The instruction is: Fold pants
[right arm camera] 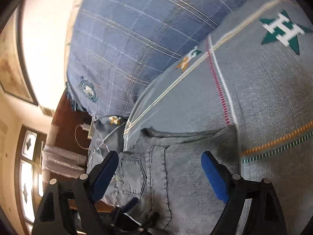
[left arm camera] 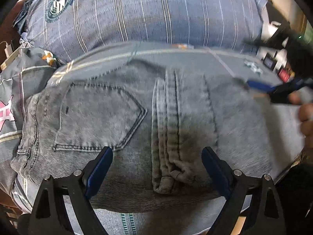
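Observation:
Grey denim pants [left arm camera: 137, 121] lie seat-up on the bed, showing a back pocket [left arm camera: 97, 115] and the centre seam [left arm camera: 172, 117]. My left gripper [left arm camera: 158, 158] hovers over the seat, jaws wide open, with nothing between its blue pads [left arm camera: 99, 170]. My right gripper [left arm camera: 273, 90] shows blurred at the right edge of the left wrist view, over the pants' far side, held by a hand [left arm camera: 307, 117]. In the right wrist view the right gripper [right arm camera: 160, 168] stands open above the pants [right arm camera: 185, 176], gripping nothing. The left gripper [right arm camera: 129, 207] shows low down there.
A grey-blue bedspread [right arm camera: 264, 98] with star emblems covers the bed. A striped blue pillow [left arm camera: 156, 9] lies behind the pants. A white charger and cable [right arm camera: 86, 127] sit on a wooden surface at the bed's edge, with a window [right arm camera: 29, 176] beyond.

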Available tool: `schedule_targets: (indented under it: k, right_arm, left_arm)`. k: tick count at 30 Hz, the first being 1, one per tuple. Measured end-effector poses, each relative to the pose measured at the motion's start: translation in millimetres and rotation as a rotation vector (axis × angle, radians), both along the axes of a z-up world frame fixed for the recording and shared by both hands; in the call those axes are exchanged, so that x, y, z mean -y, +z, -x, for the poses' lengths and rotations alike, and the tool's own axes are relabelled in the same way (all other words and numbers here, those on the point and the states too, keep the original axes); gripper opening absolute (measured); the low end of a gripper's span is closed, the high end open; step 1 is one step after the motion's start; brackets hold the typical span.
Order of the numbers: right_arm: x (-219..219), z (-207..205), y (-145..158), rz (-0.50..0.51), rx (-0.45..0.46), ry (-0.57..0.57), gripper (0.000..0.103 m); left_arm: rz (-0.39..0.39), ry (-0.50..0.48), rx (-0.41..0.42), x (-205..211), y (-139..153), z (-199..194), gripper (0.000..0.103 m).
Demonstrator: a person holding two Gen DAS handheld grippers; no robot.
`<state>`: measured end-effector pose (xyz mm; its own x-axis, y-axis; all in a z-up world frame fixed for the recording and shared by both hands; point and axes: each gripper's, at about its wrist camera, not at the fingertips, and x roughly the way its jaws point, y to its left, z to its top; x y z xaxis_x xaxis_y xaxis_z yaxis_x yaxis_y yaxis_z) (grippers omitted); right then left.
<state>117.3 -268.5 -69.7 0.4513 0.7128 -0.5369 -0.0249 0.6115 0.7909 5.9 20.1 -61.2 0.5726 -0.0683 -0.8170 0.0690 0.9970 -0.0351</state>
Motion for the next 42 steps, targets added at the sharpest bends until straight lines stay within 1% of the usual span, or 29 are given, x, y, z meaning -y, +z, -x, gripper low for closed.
schedule_targets:
  k: [2,3,4,6,8,10,12,13,14,15,16,18,20,21,22,24,25,26,28,29,31,32,34,35,36,37,38,39,42]
  right_arm:
    - [-5,-8,-11,0.075,-0.013,-0.018,0.089]
    - [-5,-15,-24,0.091,-0.051,-0.019,0.089]
    - [0,-15,-29,0.031,-0.059,-0.040,0.088]
    - [6,-5,-15,0.006,-0.037,-0.029,0.089]
    - [5,15,3,-0.009,0.018,0.005,0.089]
    - [5,41,6,-0.051,0.017,0.025,0.089]
    - [5,63,-6,-0.116,-0.021,0.023,0.089]
    - [0,70,-17,-0.121,-0.047,0.034,0.089]
    - [-2,75,-32,-0.081,-0.076,0.033,0.089]
    - [-1,78,-51,-0.035,-0.127,0.004,0.087]
    - [3,81,-54,-0.071,-0.119,-0.009,0.087]
    - [6,84,-41,-0.091,-0.109,-0.004,0.087]
    - [4,89,-21,-0.085,-0.049,0.012,0.087]
    - [3,91,-17,-0.096,-0.034,0.027,0.087]
    - [0,94,-16,-0.115,-0.026,0.047,0.087]
    - [-6,102,-34,-0.101,-0.080,0.049,0.088]
    - [-13,102,-51,-0.069,-0.143,0.070,0.087]
    - [-15,103,-60,-0.072,-0.156,0.077,0.086]
    - [-14,103,-43,-0.062,-0.138,0.082,0.086]
    - [-15,102,-33,-0.061,-0.101,0.084,0.086]
    - [-20,101,-14,-0.065,-0.049,0.102,0.086]
    - [-24,103,-11,-0.084,-0.041,0.123,0.087]
    - [-31,108,-25,-0.069,-0.089,0.137,0.087]
    - [-34,109,-43,-0.021,-0.158,0.139,0.085]
    - [-32,109,-54,-0.010,-0.200,0.139,0.085]
    - [-27,107,-51,-0.035,-0.184,0.118,0.085]
    - [-28,102,-40,-0.024,-0.169,0.119,0.085]
    - [-29,96,-24,-0.010,-0.116,0.120,0.085]
    - [-36,70,7,0.016,-0.029,0.129,0.085]
  left_arm:
    - [-0.006,-0.011,-0.009,1,0,-1,0.093]
    - [-0.021,-0.023,-0.016,2,-1,-1,0.093]
    - [-0.023,-0.025,-0.007,2,1,1,0.093]
    - [-0.009,-0.018,0.016,-1,5,2,0.093]
    - [0.005,-0.007,0.025,-4,8,-1,0.093]
    - [0.005,-0.005,0.026,-5,7,-7,0.093]
    - [-0.023,-0.007,0.014,-3,0,-13,0.093]
    - [-0.048,-0.011,-0.025,-2,-11,-18,0.093]
    - [-0.067,-0.015,-0.065,0,-21,-22,0.093]
    - [-0.075,-0.022,-0.059,0,-24,-21,0.093]
    - [-0.078,-0.020,-0.041,0,-19,-19,0.093]
    - [-0.059,-0.017,-0.008,-2,-8,-14,0.093]
    - [-0.039,-0.016,0.036,-3,1,-12,0.093]
    - [-0.044,-0.015,0.030,-3,-1,-13,0.093]
    - [-0.058,-0.020,-0.011,-1,-11,-18,0.093]
    - [-0.076,-0.023,-0.065,-2,-25,-23,0.093]
    - [-0.068,-0.018,-0.033,-3,-23,-20,0.093]
    - [-0.064,-0.015,-0.020,-4,-18,-17,0.093]
    - [-0.027,-0.024,0.017,-4,-7,-12,0.093]
    - [-0.020,-0.027,0.034,-4,-4,-9,0.093]
    - [-0.029,-0.029,0.055,-4,-3,-8,0.093]
    - [-0.041,-0.030,0.036,-3,-8,-12,0.093]
    - [-0.058,-0.036,-0.033,-2,-28,-19,0.093]
    - [-0.059,-0.037,0.005,-1,-26,-14,0.093]
    - [-0.065,-0.042,0.013,1,-24,-11,0.093]
    - [-0.066,-0.057,0.007,3,-24,-10,0.093]
    - [-0.058,-0.061,0.006,2,-24,-9,0.093]
    - [-0.050,-0.059,0.006,2,-24,-9,0.093]
    - [-0.043,-0.059,0.015,3,-25,-5,0.093]
